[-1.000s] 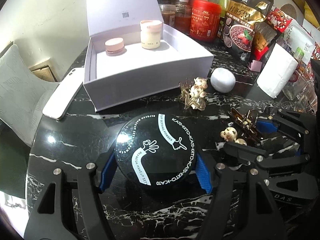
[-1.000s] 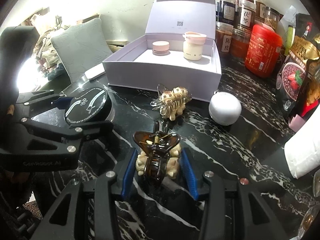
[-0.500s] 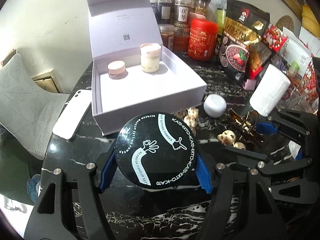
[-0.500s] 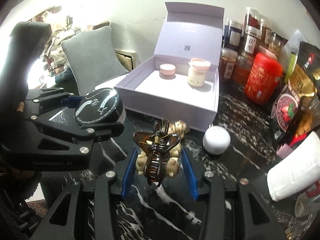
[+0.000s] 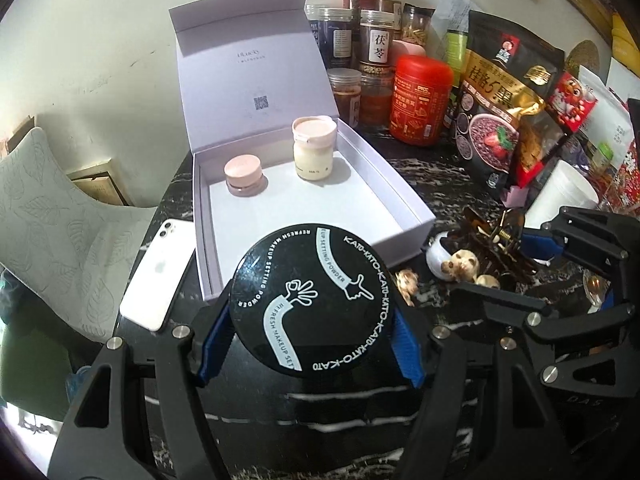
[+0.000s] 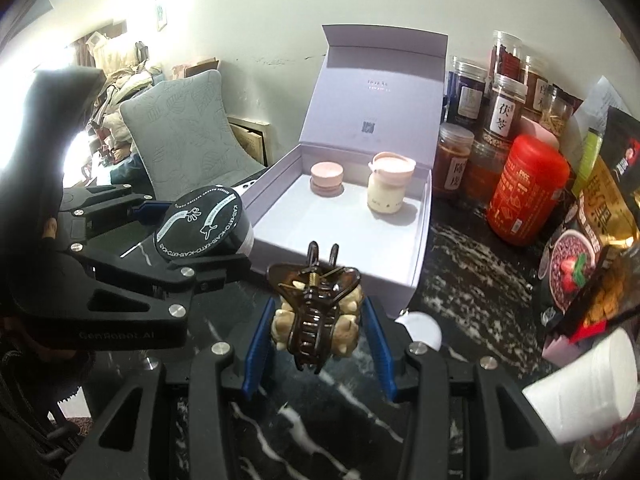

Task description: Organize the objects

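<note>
Transport looked to be the step in hand. In the left wrist view, the left gripper (image 5: 310, 330) had its jaws spread wide and pressed against the sides of the black powder compact (image 5: 310, 300), which sat lifted above the dark marble table (image 5: 340, 408); beyond it at twelve o'clock lay the open lilac box (image 5: 404, 216), with a pink jar (image 5: 243, 174) and a cream bottle (image 5: 313, 149) standing along its far wall and most of its floor bare. A white phone (image 5: 158, 276) lay at ten o'clock just beside the box. In the right wrist view, the right gripper (image 6: 316, 344) had its jaws drawn partway in and clamped on the brown hair claw (image 6: 316, 316), held clear of the table, the box at twelve to one o'clock and the compact at ten o'clock. A white round thing (image 6: 422, 326) lay at three o'clock near the box's front corner. By my judgement, the next move called for carrying each load over the near wall, lowering it onto bare floor well apart from the two jars, and keeping the two grippers from crowding one another before releasing.
</note>
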`<control>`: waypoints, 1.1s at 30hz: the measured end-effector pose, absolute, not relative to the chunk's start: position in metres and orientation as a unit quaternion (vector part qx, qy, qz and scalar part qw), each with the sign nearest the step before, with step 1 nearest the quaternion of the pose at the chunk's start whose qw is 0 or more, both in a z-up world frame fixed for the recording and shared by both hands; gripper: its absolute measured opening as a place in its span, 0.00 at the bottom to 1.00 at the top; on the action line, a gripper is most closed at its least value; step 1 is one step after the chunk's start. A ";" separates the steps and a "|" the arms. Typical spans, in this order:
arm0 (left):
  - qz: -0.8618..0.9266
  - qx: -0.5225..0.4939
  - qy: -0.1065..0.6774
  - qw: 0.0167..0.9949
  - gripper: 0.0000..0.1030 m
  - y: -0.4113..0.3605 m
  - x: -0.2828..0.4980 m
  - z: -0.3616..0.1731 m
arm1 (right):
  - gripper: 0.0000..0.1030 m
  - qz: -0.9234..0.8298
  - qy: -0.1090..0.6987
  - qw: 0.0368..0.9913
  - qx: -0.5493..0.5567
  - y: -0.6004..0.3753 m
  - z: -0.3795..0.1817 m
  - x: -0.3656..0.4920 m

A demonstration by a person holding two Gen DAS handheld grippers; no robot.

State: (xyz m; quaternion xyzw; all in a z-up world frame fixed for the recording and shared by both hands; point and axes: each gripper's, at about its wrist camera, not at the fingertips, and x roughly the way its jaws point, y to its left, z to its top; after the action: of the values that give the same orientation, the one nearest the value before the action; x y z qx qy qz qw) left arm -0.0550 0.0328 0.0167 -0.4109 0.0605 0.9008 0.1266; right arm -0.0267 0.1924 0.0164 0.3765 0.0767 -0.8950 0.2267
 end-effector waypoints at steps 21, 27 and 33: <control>0.888 -0.444 0.047 0.112 0.65 0.021 -0.152 -0.018 | 0.44 -0.886 0.077 0.235 0.393 0.187 -0.008 -0.129; 0.883 -0.455 0.050 0.107 0.65 0.016 -0.172 -0.031 | 0.44 -0.880 0.079 0.242 0.401 0.179 -0.020 -0.153; 0.880 -0.461 0.047 0.108 0.65 0.010 -0.187 -0.038 | 0.44 -0.875 0.078 0.244 0.412 0.173 -0.032 -0.175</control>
State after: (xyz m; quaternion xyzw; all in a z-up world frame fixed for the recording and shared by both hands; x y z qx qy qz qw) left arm -0.1875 0.0097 -0.0378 -0.4608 0.0469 0.8796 0.1084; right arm -0.1748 0.1733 -0.0320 0.4116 0.0777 -0.8746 0.2440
